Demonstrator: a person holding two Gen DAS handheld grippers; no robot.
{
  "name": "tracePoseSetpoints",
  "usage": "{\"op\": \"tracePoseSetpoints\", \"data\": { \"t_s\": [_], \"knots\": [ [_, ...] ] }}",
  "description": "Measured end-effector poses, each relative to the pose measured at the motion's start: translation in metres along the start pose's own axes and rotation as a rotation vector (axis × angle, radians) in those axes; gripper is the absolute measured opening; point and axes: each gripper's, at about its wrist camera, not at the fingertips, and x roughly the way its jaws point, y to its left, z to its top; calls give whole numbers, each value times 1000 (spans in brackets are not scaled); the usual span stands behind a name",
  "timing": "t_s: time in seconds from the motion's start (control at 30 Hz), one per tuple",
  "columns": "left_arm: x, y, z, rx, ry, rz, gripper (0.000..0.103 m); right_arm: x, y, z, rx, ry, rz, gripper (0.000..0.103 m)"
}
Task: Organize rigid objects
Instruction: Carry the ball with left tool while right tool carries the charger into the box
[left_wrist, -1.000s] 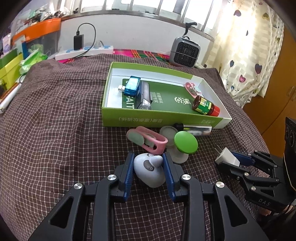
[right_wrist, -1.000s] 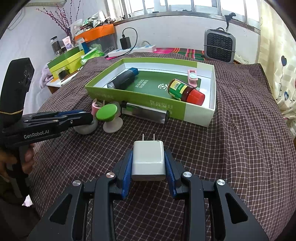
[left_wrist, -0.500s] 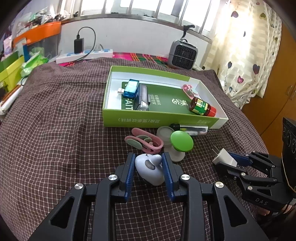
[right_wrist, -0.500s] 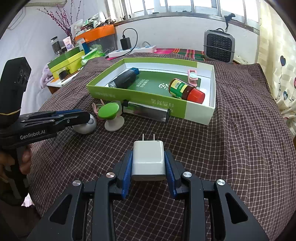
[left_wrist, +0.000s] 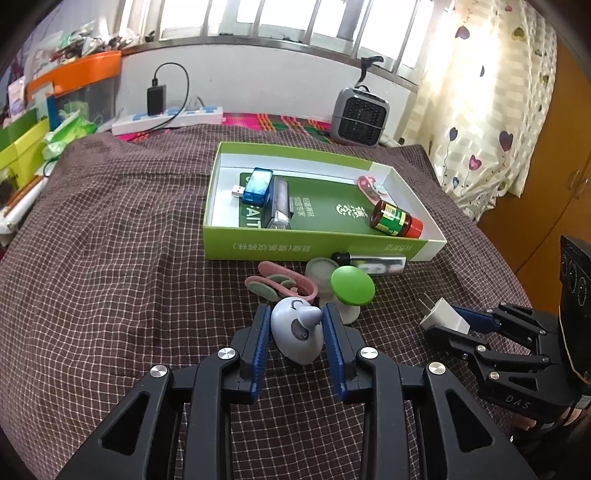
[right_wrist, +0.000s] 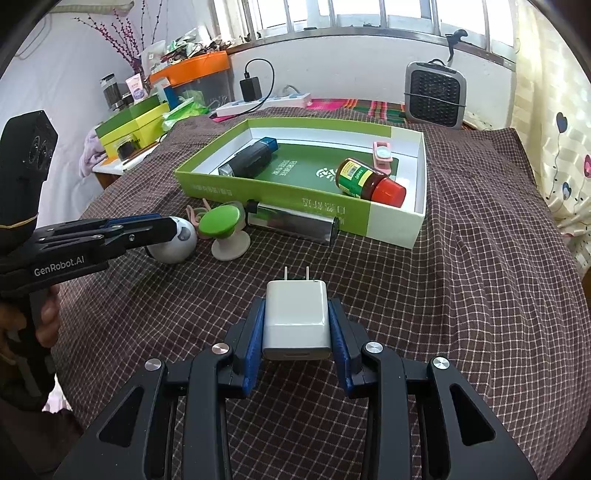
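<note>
Surface: checked brown cloth (left_wrist: 110, 258) covering the surface, with a barred window behind it.
Left tongs (left_wrist: 295, 328): jaws closing, at a narrow gap, around a grey rounded figure (left_wrist: 297, 334); both blue pads lie along its sides, the right one meeting the figure's pointed nose. In the right wrist view the same tongs (right_wrist: 173, 230) reach in from the left edge, and the figure (right_wrist: 175, 240) rests on the cloth.
Right tongs (right_wrist: 295, 325): narrow gap, pads pressed on both flanks of a white plug adapter (right_wrist: 295, 317), prongs pointing away from the camera. Whether the adapter is lifted off the cloth cannot be told.
Green box (left_wrist: 258, 247): open tray beyond both tongs, containing a blue USB stick (left_wrist: 256, 184), a dark flat device (left_wrist: 279, 206), a red-capped jar (left_wrist: 391, 219) on its side and a pink clip (left_wrist: 371, 186).
Loose items: green mushroom-shaped object (left_wrist: 351, 286) and pink-and-green loops (left_wrist: 277, 284), just beyond the figure; silvery tube (right_wrist: 291, 223) lying against the box's near wall.
Obscured: the tube's far part is hidden by the mushroom cap in the left wrist view; box lettering appears inverted and is hard to read; a hand (right_wrist: 48, 314) grips the left tongs' handle at the frame edge.
</note>
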Motion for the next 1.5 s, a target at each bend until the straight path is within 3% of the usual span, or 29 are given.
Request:
{"op": "tracePoseSetpoints", "data": {
  "t_s": [0.7, 1.13, 1.5],
  "knots": [
    [-14, -7, 23, 23, -44, -22, 27, -18, 0, 15, -6, -62, -24, 35],
    [-6, -10, 56, 31, -68, -42, 27, -21, -9, 46, -5, -104, -52, 35],
    [11, -5, 91, 36, -84, -42, 27, 2, -17, 79, -2, -81, -65, 35]
  ]
}}
